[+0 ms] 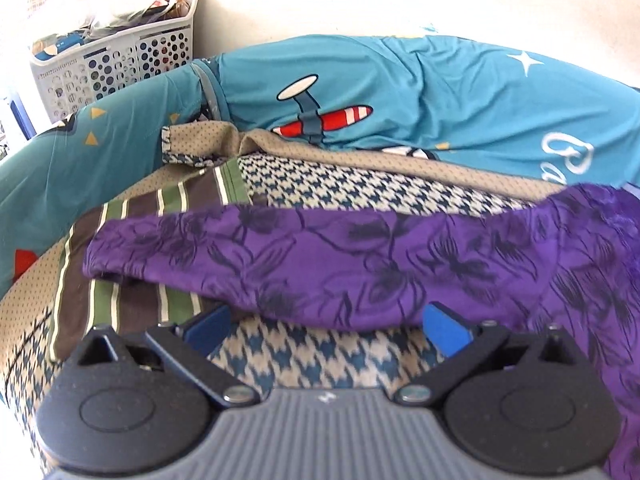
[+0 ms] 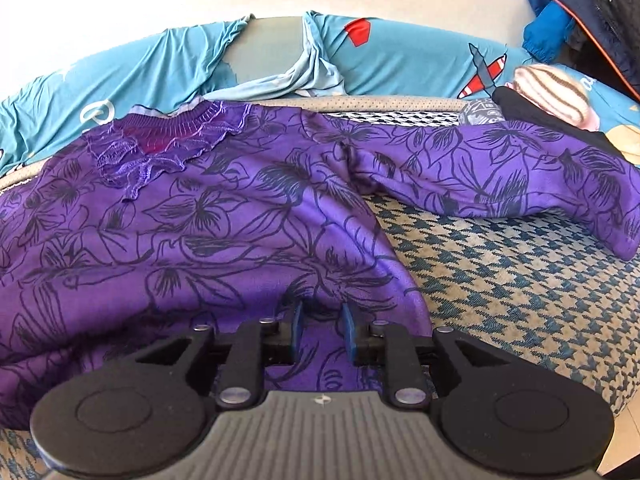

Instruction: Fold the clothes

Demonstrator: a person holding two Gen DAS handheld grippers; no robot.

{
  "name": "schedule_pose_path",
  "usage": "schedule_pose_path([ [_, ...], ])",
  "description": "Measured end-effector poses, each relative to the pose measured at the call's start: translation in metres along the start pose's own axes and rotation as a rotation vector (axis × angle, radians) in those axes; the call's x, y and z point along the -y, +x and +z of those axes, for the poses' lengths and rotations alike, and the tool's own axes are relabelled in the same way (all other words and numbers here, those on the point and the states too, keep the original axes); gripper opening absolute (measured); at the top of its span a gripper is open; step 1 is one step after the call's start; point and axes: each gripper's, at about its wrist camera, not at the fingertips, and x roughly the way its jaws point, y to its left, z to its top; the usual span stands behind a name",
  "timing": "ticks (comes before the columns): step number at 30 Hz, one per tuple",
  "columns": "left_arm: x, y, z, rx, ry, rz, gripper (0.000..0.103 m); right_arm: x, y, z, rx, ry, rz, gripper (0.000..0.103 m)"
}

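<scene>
Purple floral top (image 2: 208, 216) spread on houndstooth blanket (image 2: 520, 280), neckline at far side, one sleeve (image 2: 500, 168) stretched out to right. Left gripper (image 1: 326, 324): blue pads wide apart, released, other sleeve (image 1: 280, 256) lying just beyond fingertips; contact cannot tell. Right gripper (image 2: 322, 330): pads slightly parted over near hem, fabric between them, not pinched. Striped cloth (image 1: 120, 264) under sleeve at left. White laundry basket (image 1: 116, 56) far left.
</scene>
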Motion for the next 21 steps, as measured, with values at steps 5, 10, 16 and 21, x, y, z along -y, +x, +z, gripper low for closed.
schedule_pose_path([
  [5,0.007,0.018,0.014,0.015,0.029,0.013,0.103,-0.005,0.003,-0.001,0.003,-0.026,-0.013,0.024],
  [10,0.004,0.045,0.001,-0.105,0.010,0.019,0.103,-0.010,0.006,-0.002,0.009,-0.048,-0.022,0.026],
  [16,-0.009,0.052,-0.017,-0.167,-0.083,-0.018,0.103,-0.011,0.008,-0.002,0.007,-0.045,-0.024,0.028],
  [21,-0.006,0.046,-0.023,-0.185,-0.042,-0.018,0.103,-0.012,0.009,-0.002,0.005,-0.049,-0.023,0.029],
])
